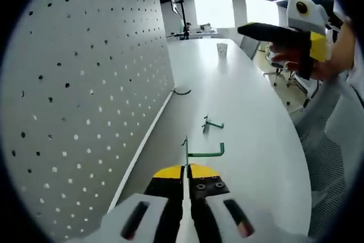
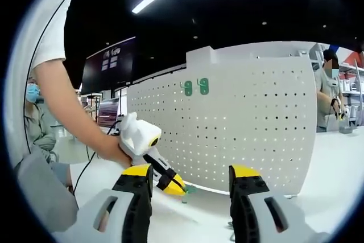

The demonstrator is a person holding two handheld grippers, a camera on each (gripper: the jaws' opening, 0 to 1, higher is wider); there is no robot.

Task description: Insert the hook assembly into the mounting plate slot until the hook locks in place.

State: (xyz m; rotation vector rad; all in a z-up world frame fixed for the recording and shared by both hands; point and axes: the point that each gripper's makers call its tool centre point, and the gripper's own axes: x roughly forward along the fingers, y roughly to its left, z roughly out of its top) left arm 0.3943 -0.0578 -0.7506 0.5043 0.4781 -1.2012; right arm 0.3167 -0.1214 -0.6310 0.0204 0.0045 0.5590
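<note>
Where the pegboard (image 1: pixel 85 101) stands, a white table (image 1: pixel 256 123) stretches.

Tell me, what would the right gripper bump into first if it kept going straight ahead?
Probably the white pegboard, which stands right ahead of the right gripper. Its fingers are open and empty, though depth is hard to judge.

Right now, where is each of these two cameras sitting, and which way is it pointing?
Left gripper view: rides the left gripper, shut on a green hook, looking down the table beside the pegboard; the right gripper and a hand show.
Right gripper view: rides the open right gripper, facing the pegboard; an arm and the left gripper show.
Shared: pegboard, table, each other's gripper.
</note>
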